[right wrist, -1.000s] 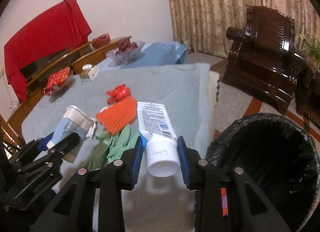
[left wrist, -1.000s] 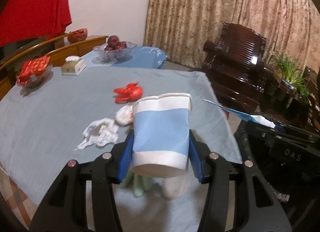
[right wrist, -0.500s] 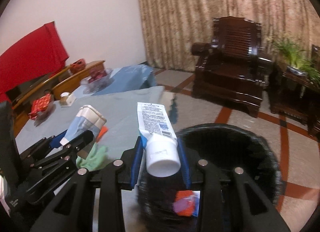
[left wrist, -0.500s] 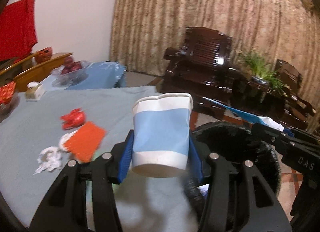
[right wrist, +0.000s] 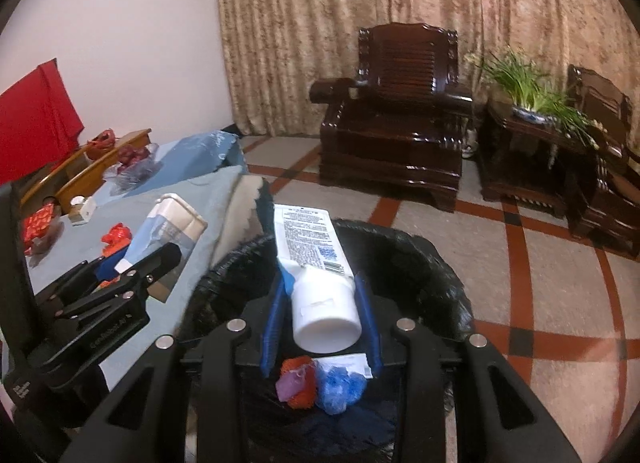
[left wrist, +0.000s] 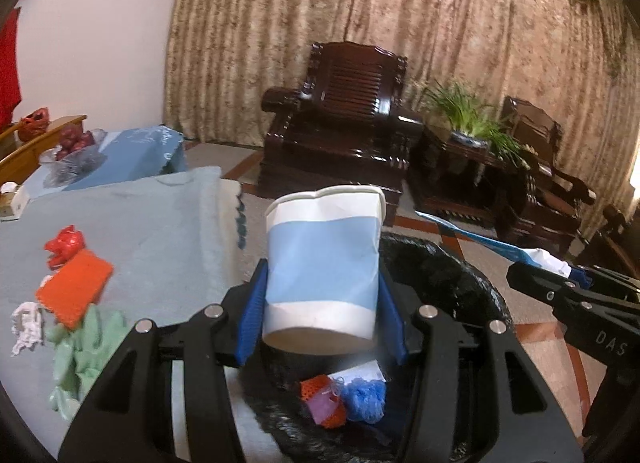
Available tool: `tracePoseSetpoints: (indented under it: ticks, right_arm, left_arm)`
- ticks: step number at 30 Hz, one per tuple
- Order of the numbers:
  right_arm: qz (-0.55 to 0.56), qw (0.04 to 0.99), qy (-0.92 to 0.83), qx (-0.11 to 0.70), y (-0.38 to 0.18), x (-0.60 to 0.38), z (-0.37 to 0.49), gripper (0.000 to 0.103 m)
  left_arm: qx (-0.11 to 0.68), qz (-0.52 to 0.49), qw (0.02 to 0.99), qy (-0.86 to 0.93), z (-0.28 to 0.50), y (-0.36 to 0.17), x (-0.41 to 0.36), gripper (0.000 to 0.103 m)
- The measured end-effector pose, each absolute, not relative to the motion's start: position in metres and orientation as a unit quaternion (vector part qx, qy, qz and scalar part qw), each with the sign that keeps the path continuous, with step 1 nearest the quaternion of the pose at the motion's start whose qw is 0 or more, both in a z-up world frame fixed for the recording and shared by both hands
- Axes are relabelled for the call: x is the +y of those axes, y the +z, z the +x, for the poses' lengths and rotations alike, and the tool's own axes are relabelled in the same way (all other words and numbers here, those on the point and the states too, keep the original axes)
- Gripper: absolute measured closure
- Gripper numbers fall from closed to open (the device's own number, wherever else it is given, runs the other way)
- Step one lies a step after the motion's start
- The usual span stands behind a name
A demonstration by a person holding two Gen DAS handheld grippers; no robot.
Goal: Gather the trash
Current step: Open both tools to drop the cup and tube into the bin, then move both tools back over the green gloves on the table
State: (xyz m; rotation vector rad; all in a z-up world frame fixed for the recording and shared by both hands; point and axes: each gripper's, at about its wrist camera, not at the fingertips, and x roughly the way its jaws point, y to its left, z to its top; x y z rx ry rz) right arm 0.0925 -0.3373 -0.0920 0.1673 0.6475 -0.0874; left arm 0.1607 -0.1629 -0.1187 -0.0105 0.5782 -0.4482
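Paper cup [left wrist: 323, 263] between left fingers [left wrist: 251, 317] (upright); tube [right wrist: 316, 263] — right fingers [right wrist: 272, 323].

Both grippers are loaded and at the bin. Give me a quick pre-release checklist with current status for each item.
1. Left gripper gripping the paper cup: ok, both blue pads press its sides.
2. Right gripper gripping the white tube: ok, held near the cap end.
3. Cup over the black trash bin: ok, the bin opening shows directly below it.
4. Tube over the bin: ok, the bin rim surrounds it in the right wrist view.
5. Room in the bin: ok, only a few wrappers lie at the bottom.
6. Grippers clear of each other: cannot tell; they are close side by side.
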Motion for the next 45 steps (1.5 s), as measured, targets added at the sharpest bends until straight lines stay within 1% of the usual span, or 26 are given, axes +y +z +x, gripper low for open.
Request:
tracePoseSetpoints:
  ticks: [8, 9, 13, 15, 16, 18, 19, 21, 24, 27, 30, 37, 45]
  right_arm:
    - [0.091, 0.93, -0.051, 0.353, -0.125, -0.351, 0.09, 0.069]
    - [0.09, 0.928, -0.051, 0.357, -0.128, -0.352, 0.09, 0.069]
    - [0.081, 0.925, -0.056, 0.366, -0.136, -0.355, 0.092, 0.067]
    - [0.077, 0.927, -0.066, 0.362, -0.137, -0.356, 0.09, 0.046]
    - [0.074, 0.927, -0.071, 0.361, -0.137, -0.356, 0.089, 0.043]
    - [0.07, 0.928, -0.079, 0.358, -0.136, -0.358, 0.088, 0.034]
    - [0.069, 0.928, -0.082, 0.357, -0.136, -0.358, 0.087, 0.031]
    - [0.067, 0.929, -0.091, 0.352, -0.133, -0.359, 0.086, 0.022]
    - [0.069, 0.933, -0.097, 0.341, -0.129, -0.359, 0.085, 0.013]
    - [0.076, 0.937, -0.093, 0.329, -0.122, -0.356, 0.085, 0.009]
    - [0.076, 0.941, -0.088, 0.316, -0.115, -0.345, 0.087, 0.006]
    - [0.058, 0.955, -0.046, 0.287, -0.096, -0.298, 0.102, 0.006]
    - [0.038, 0.959, 0.029, 0.281, -0.094, -0.224, 0.127, 0.006]
  left_arm:
    - [0.311, 0.0, 0.92, -0.238, 0.174, -0.143, -0.179, 0.053]
    - [0.314, 0.0, 0.918, -0.241, 0.176, -0.145, -0.179, 0.051]
    - [0.321, -0.006, 0.912, -0.256, 0.178, -0.147, -0.177, 0.032]
    - [0.318, -0.007, 0.912, -0.258, 0.176, -0.146, -0.177, 0.022]
    - [0.316, -0.008, 0.913, -0.259, 0.176, -0.145, -0.175, 0.018]
    - [0.314, -0.014, 0.913, -0.26, 0.176, -0.142, -0.171, 0.015]
    - [0.313, -0.018, 0.913, -0.26, 0.176, -0.142, -0.168, 0.014]
    - [0.311, -0.021, 0.915, -0.257, 0.176, -0.139, -0.164, 0.013]
    - [0.305, -0.025, 0.92, -0.246, 0.175, -0.133, -0.152, 0.012]
    - [0.294, -0.029, 0.928, -0.227, 0.174, -0.123, -0.133, 0.012]
    - [0.28, -0.032, 0.937, -0.205, 0.169, -0.112, -0.111, 0.01]
    - [0.253, -0.036, 0.957, -0.136, 0.151, -0.089, -0.041, 0.009]
    - [0.25, -0.036, 0.967, -0.038, 0.133, -0.085, 0.046, 0.008]
